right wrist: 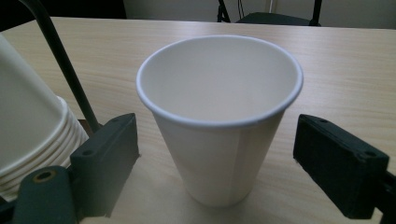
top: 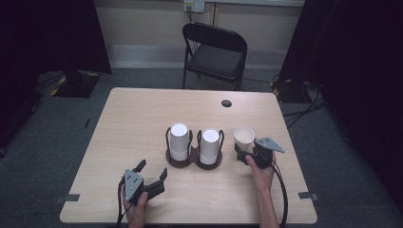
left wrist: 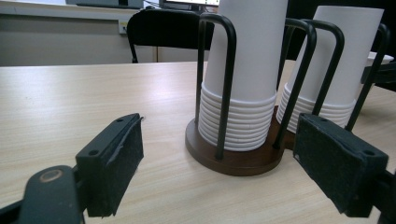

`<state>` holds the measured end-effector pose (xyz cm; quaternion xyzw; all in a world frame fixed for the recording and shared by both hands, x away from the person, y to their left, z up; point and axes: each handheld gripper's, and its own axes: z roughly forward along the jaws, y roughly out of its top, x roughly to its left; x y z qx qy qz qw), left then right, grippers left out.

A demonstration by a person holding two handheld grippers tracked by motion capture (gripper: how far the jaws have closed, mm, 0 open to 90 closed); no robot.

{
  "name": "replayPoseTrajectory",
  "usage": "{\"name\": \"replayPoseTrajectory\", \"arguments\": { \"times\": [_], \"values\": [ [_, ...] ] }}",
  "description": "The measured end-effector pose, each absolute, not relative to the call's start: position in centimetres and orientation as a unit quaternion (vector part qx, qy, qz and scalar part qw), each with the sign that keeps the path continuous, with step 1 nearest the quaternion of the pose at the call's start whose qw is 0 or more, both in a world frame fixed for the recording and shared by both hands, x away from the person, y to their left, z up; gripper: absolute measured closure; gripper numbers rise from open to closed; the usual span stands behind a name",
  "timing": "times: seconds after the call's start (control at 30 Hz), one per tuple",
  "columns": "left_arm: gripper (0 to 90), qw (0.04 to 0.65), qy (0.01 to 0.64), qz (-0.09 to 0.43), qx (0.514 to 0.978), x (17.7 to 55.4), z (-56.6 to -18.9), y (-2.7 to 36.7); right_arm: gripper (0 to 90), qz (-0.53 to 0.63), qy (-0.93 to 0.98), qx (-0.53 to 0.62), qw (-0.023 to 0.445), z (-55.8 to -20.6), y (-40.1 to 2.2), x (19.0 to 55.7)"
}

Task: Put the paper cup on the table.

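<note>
Claw on the right (top: 243, 154) sits at centre right of the high view, jaws spread on either side of a single paper cup (top: 244, 136) that stands upright on the surface (top: 142, 114); no pad touches it. Left claw (top: 152, 172) lies at lower left, wide open and holding nothing, near the front edge. A dark holder (top: 193, 160) with two stacks of upturned cups (top: 179, 141) stands mid-frame, just left of the single cup. Bare wood spreads toward the far edge and the left edge.

Left gripper view: open pads (left wrist: 112, 163) frame the holder (left wrist: 233, 161) at centre, bare surface between them and its base.

Right gripper view: the cup (right wrist: 219, 116) fills the middle, clear gaps to both pads (right wrist: 109, 158); a cup stack (right wrist: 32, 130) sits at the left edge.
</note>
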<state>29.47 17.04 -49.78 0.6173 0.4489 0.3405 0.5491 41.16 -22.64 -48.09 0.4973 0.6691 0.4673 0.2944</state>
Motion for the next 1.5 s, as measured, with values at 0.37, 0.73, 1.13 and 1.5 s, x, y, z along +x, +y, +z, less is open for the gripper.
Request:
{"name": "replayPoseTrajectory", "arguments": {
  "times": [0.37,0.73,1.13,1.5],
  "values": [
    [16.1,0.545,0.454,0.342,0.617,29.5,-49.8,17.0,13.4,0.477,0.654,0.507,0.294,-47.5,-23.4,38.7],
    [16.1,0.542,0.459,0.348,0.612,29.5,-49.8,16.9,13.5,0.494,0.645,0.507,0.286,-47.1,-23.4,35.8],
    [16.1,0.538,0.460,0.354,0.612,29.4,-49.8,16.8,13.6,0.503,0.630,0.516,0.290,-47.7,-23.5,32.2],
    [16.1,0.535,0.462,0.360,0.609,29.4,-49.8,16.8,13.7,0.514,0.617,0.512,0.305,-48.0,-23.1,29.4]
  ]
}}
